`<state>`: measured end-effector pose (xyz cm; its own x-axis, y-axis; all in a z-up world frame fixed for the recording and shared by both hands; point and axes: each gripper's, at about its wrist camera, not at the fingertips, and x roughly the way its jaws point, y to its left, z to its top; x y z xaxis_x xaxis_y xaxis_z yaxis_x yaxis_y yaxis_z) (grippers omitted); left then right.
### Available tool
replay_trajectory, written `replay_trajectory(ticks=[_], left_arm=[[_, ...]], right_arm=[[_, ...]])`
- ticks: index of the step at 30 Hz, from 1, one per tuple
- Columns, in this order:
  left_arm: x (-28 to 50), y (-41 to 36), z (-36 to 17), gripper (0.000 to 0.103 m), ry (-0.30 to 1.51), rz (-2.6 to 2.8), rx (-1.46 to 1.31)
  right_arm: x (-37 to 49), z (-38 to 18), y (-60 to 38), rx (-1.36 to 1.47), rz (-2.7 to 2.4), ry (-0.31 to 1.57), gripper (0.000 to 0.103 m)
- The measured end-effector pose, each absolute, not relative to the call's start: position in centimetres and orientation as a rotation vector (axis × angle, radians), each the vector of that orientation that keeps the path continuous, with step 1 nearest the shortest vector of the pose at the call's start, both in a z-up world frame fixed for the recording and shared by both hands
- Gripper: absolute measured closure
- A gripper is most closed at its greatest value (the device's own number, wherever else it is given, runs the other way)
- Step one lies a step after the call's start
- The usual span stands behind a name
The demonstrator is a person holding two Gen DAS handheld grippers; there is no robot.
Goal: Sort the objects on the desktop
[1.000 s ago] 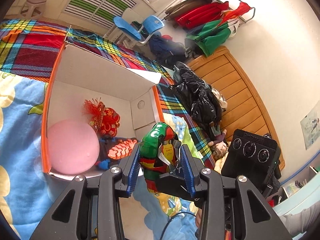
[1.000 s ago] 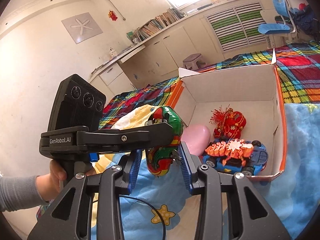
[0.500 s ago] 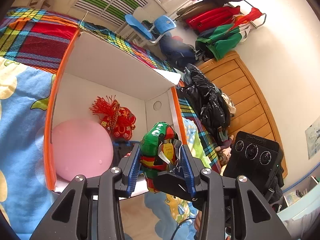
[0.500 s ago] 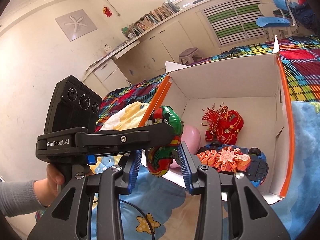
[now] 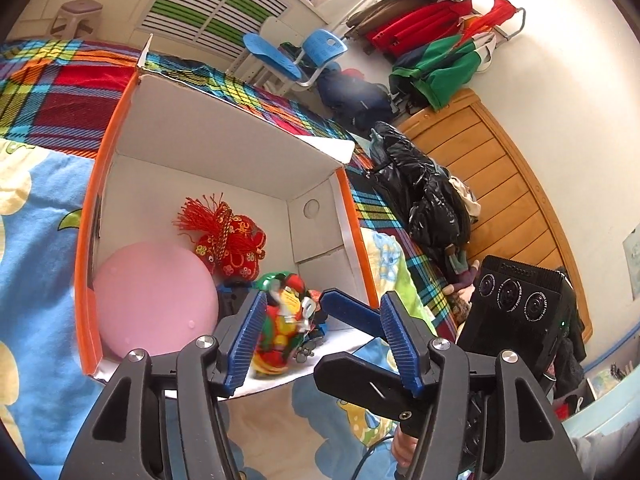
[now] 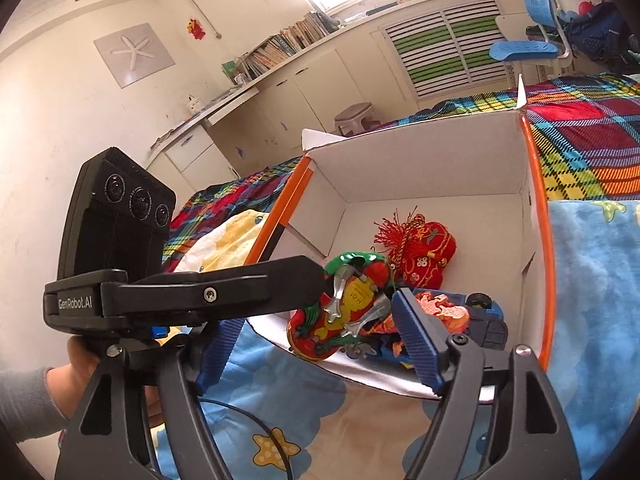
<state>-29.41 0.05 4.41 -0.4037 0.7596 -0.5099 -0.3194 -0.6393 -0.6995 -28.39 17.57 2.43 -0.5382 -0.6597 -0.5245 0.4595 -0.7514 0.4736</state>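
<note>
**Tin toy lying free at the box's near edge**

Both my grippers are spread wide, gripping nothing. Left gripper (image 5: 320, 336): the tin toy (image 5: 280, 332) sits just ahead, nearer its left finger, apparently free. Right gripper (image 6: 320, 344) frames the same toy, long axis tilted up-right. It lies inside the cardboard box (image 6: 536, 200), near edge. Beyond: pink ball (image 5: 156, 300), red pouch (image 6: 420, 256).

We count one open cardboard box (image 5: 224, 152) on the bed, holding five toys: one pink ball (image 5: 156, 300), one red tasselled pouch (image 5: 234, 244), one blue toy car (image 6: 486, 322), one orange segmented toy (image 6: 440, 310) and one green-and-red tin toy (image 6: 344, 308). We also count two hand-held grippers: left (image 5: 320, 334), right (image 6: 316, 340).
</note>
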Motion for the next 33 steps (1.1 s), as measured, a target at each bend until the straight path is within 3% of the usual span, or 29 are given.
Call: replay_trajectory(ticks=[6,9,12,15,17,23,33], left_arm=[[-28.4,-1.0,5.2,0.029,-0.659,2.204,-1.088],[-27.3,-1.5,5.7,0.029,-0.637,2.307,-1.066],[-25.1,-1.2,6.5,0.028,-0.463,2.469,-1.053],[-22.1,-0.3,6.6,0.019,-0.262,2.651,-0.983],[-20.6,0.0,5.9,0.018,-0.186,2.716,-0.976],[-17.7,0.2,3.6,0.018,-0.157,2.818,-0.982],[-15.0,2.8,1.6,0.017,0.118,2.979,-0.782]], right_arm=[[-27.3,3.7,17.8,0.883,-2.341,-0.308,0.018],[-26.1,4.2,18.4,0.854,-2.397,-0.276,0.016],[-24.5,4.6,19.1,0.813,-2.472,-0.232,0.014],[-22.4,4.5,19.7,0.773,-2.551,-0.218,0.012],[-20.9,4.1,19.6,0.767,-2.582,-0.190,0.003],[-17.4,2.1,18.9,0.779,-2.641,-0.116,0.003],[-15.9,-0.1,20.2,0.689,-2.736,-0.136,0.001]])
